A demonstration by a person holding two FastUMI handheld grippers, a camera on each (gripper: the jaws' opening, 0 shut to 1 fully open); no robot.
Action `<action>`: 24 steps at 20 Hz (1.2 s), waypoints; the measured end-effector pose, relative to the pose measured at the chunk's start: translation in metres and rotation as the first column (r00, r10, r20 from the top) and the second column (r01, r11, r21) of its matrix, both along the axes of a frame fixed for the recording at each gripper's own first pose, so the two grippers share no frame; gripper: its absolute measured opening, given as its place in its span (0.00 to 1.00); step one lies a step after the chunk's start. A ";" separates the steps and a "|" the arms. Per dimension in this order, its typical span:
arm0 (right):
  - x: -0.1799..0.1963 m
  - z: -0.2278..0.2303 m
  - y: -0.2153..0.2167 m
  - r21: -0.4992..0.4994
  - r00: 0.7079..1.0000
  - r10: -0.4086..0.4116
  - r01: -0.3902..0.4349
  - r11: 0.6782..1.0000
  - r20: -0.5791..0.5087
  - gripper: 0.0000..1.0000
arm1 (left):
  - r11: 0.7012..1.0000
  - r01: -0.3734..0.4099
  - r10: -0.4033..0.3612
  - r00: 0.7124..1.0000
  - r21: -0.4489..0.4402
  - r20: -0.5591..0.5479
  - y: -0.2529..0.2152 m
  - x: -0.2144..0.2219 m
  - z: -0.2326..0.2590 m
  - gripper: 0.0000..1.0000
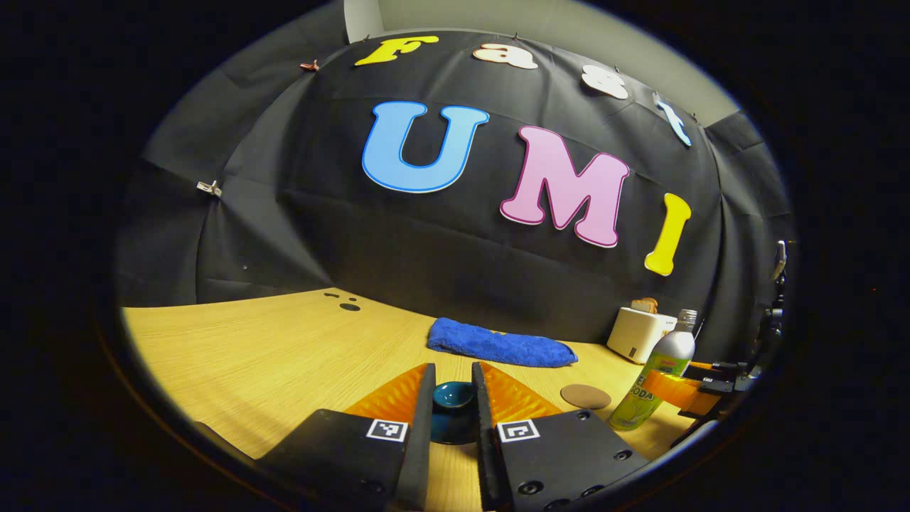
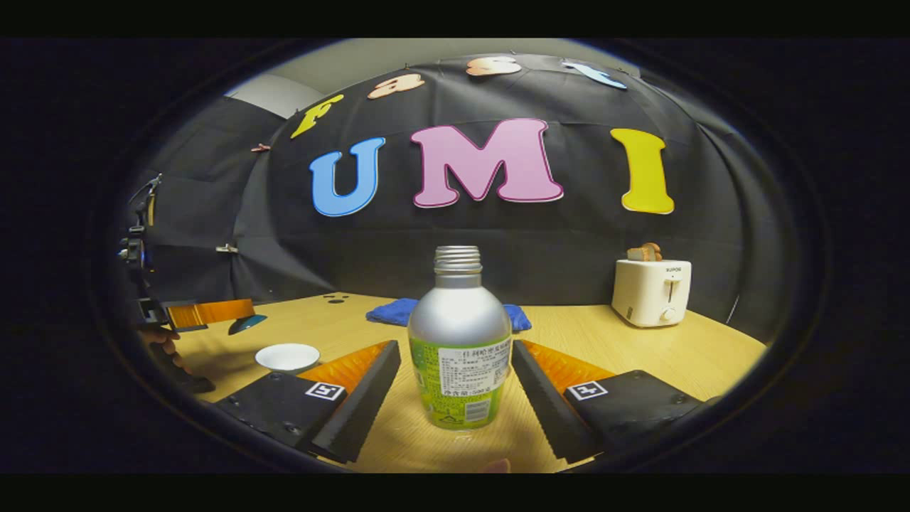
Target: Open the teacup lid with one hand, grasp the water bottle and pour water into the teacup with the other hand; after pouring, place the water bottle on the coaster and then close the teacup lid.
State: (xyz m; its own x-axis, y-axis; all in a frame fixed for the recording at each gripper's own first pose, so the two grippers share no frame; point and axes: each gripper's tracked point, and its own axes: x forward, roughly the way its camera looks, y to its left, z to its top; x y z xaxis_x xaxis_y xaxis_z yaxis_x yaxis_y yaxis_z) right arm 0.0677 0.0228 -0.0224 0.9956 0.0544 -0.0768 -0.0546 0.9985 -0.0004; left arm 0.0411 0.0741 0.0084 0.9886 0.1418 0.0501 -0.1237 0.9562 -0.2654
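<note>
In the left gripper view, my left gripper (image 1: 453,370) is shut on the dark teal teacup lid (image 1: 453,407). The right gripper view shows that lid (image 2: 247,323) held up in the air at the far left, above and behind the white teacup (image 2: 287,357), which stands uncovered on the table. The silver and green water bottle (image 2: 460,348) stands upright with no cap between the fingers of my right gripper (image 2: 454,345). That gripper is open, with a gap on each side of the bottle. The bottle (image 1: 657,370) also appears at the right of the left gripper view, beside the round brown coaster (image 1: 585,396).
A blue towel (image 1: 501,345) lies at the back of the wooden table (image 1: 270,355). A white toaster (image 2: 652,291) with bread in it stands at the back right. A hand (image 2: 165,341) holds the left gripper at the table's left edge.
</note>
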 end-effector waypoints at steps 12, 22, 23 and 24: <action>0.009 0.020 0.004 -0.573 1.000 -0.016 0.028 0.819 0.027 0.79 | 0.997 -0.042 0.043 0.999 -0.060 0.017 0.036 -0.016 0.003 0.31; 0.020 0.030 0.045 -0.951 0.995 0.102 -0.017 0.310 0.016 0.77 | 0.998 -0.028 0.027 0.999 -0.060 -0.017 0.037 -0.013 -0.005 0.31; 0.020 0.026 0.048 -0.967 0.993 0.119 -0.026 0.253 0.004 0.77 | 0.998 -0.029 0.028 0.999 -0.059 -0.020 0.036 -0.013 -0.006 0.32; 0.021 0.023 0.053 -0.978 0.991 0.134 -0.036 0.204 -0.008 0.77 | 0.998 -0.033 0.032 0.999 -0.056 -0.022 0.037 -0.014 -0.005 0.31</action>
